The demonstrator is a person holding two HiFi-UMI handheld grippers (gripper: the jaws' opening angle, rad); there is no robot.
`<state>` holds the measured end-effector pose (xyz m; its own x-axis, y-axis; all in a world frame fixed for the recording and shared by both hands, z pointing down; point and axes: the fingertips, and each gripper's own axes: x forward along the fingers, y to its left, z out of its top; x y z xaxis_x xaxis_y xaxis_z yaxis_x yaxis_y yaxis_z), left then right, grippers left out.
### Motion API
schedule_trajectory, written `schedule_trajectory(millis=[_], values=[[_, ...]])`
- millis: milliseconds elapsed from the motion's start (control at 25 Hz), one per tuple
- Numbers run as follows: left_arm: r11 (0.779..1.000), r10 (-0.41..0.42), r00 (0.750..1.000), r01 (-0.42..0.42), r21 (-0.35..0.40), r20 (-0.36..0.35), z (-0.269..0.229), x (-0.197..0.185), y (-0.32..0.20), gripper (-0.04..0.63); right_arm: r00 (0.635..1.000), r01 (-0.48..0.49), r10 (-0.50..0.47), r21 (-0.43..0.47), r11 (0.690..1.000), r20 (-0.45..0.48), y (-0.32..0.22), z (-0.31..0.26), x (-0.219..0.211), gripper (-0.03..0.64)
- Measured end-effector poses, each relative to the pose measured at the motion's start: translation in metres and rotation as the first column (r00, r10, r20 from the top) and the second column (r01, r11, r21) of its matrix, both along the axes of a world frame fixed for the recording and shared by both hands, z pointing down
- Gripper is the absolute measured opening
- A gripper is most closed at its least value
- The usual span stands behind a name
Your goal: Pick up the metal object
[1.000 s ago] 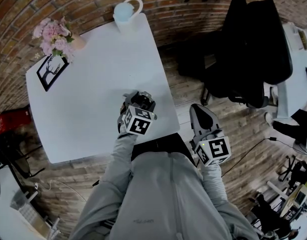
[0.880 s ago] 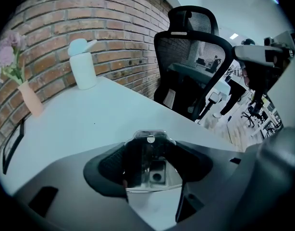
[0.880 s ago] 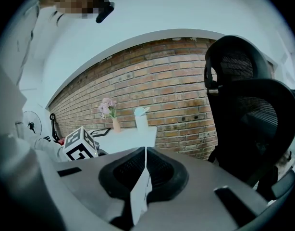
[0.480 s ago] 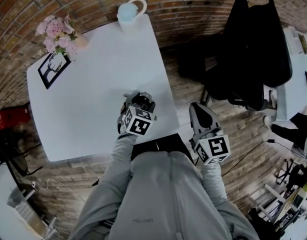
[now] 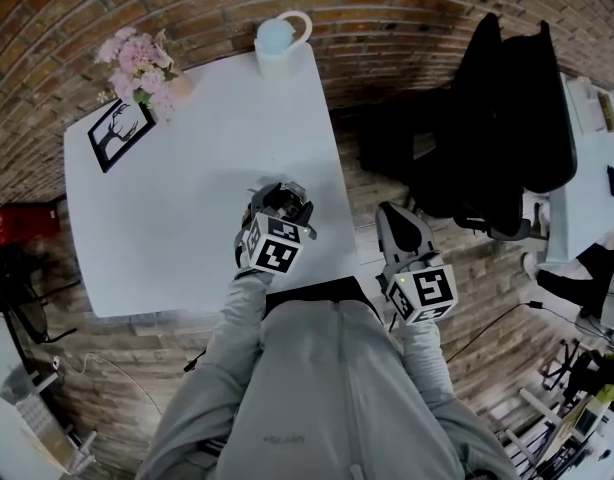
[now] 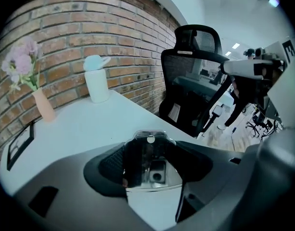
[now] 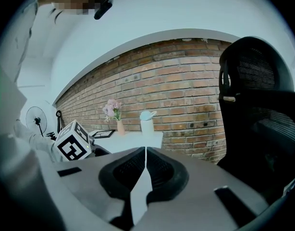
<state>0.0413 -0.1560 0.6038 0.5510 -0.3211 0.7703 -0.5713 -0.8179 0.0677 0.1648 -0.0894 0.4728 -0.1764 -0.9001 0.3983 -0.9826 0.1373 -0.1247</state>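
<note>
Smooth white tbl [image 5: 177, 208] w/ rounded corners, set against a red brick wall [image 5: 387, 8]; plank floor [image 5: 467, 268], black mesh office chair [image 5: 507, 118] to the rt. At the far edge: pink flowers [image 5: 139, 63] in a slim peach vase [image 6: 43, 105], a black-framed pic [image 5: 122, 135] and a white cylindrical jug [image 5: 277, 43] w/ pale-blue lid. Left gripper [image 6: 150, 160] is clamped on the metal object [image 6: 152, 177], a shiny, mirror-like block, over the tbl's near rt part. Right gripper [image 7: 145, 170] is off the tbl, ribbed pads together, nothing in them.

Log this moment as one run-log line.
left gripper: shut on metal object, over white table | right gripper: shut, empty, beside table | lift-off: cannot tell
</note>
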Motion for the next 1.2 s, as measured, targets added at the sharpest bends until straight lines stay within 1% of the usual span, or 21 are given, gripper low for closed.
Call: schedule_trajectory(millis=[320,560,800,1000,1200], values=[[0.996,-0.066,0.996,0.070,0.058,-0.060,-0.037,-0.008,-0.018,0.307,0.999,0.033,-0.033,0.025,0.999,-0.001,-0.015,-0.010,-0.004,0.025],[0.984,-0.122,0.986,0.135,0.118,-0.112,-0.071,-0.022,-0.034,0.307,0.998,0.067,-0.067,0.061,0.996,0.001,-0.028,-0.020,-0.012,0.025],[0.964,-0.169,0.971,0.198,0.177,-0.170,-0.104,-0.037,-0.044,0.307,0.995,0.101,-0.103,0.093,0.990,0.011,-0.038,-0.030,-0.020,0.025],[0.947,-0.205,0.955,0.248,0.202,-0.215,-0.129,-0.054,-0.041,0.307,0.991,0.134,-0.136,0.120,0.984,0.008,-0.049,-0.039,-0.027,0.025],[0.922,-0.252,0.932,0.313,0.229,-0.260,-0.146,-0.074,-0.035,0.307,0.986,0.165,-0.166,0.141,0.976,0.000,-0.057,-0.045,-0.031,0.025]])
